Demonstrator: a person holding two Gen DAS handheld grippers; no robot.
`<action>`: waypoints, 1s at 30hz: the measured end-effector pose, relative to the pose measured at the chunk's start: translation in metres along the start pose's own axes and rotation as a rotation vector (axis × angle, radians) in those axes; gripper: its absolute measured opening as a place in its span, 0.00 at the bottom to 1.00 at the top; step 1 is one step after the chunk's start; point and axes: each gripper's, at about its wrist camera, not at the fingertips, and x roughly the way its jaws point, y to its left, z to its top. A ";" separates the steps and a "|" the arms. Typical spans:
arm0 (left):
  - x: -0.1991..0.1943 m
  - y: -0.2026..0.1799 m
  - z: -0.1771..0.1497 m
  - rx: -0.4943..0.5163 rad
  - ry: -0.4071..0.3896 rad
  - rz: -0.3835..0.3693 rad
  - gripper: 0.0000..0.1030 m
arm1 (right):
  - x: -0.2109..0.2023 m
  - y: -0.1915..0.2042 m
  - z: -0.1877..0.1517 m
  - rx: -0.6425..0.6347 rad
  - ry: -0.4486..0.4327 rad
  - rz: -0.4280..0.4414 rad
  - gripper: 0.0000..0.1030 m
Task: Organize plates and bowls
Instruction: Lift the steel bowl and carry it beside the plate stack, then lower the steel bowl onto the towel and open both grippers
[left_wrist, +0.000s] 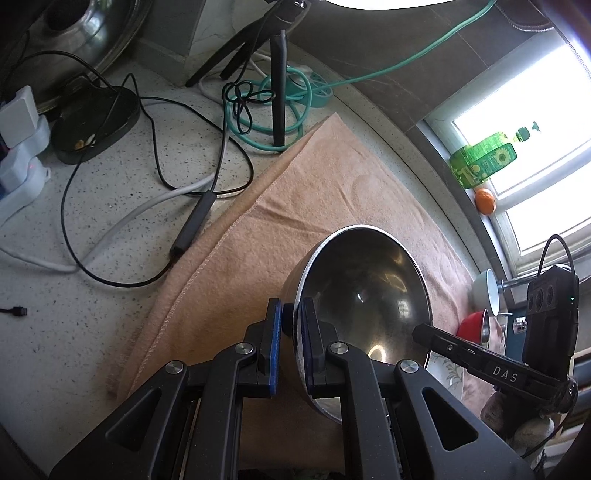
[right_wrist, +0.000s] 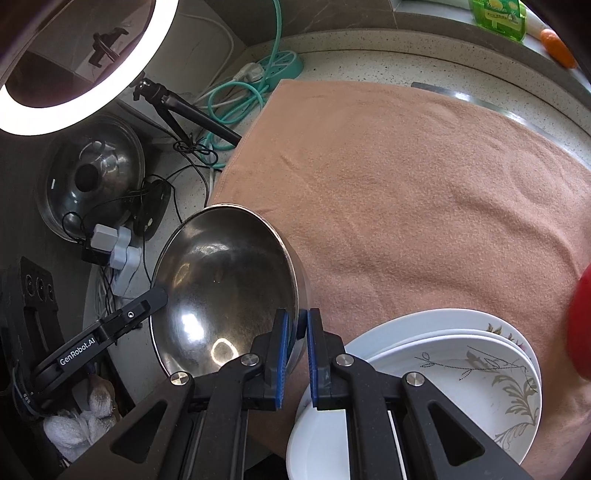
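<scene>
The steel bowl (left_wrist: 364, 295) hangs tilted over the peach towel (left_wrist: 325, 173), carried by both grippers at opposite sides of its rim. The left gripper (left_wrist: 291, 332) is clamped on the rim, one blue pad inside the bowl and one outside against the wall. The right gripper (right_wrist: 295, 343) is likewise closed on the far side of the rim, the thin metal edge caught between its blue pads. In the left wrist view the right gripper's finger reaches in across the bowl from the right; in the right wrist view the left one enters from the left.

Just right of the right gripper, partly under its fingers, a stack of white plates (right_wrist: 461, 373) with a leaf pattern lies on the towel. Beyond the bowl, to the right of the left gripper, a red bowl (left_wrist: 474, 325) and a pale bowl (left_wrist: 487, 290) rest on their sides.

Ahead and left of the left gripper, black cables (left_wrist: 155, 155) and a teal cord (left_wrist: 291, 110) sprawl over the speckled counter (left_wrist: 74, 295) beside a tripod (left_wrist: 277, 74).
</scene>
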 end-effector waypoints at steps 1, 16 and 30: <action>0.001 0.001 0.000 -0.004 0.001 0.001 0.08 | 0.001 0.001 0.000 -0.002 0.004 0.001 0.09; 0.003 0.005 0.000 -0.012 0.003 0.008 0.08 | 0.005 0.002 -0.001 -0.005 0.011 0.018 0.10; -0.016 0.001 0.005 0.006 -0.050 0.020 0.09 | -0.021 -0.012 -0.005 0.024 -0.074 -0.006 0.22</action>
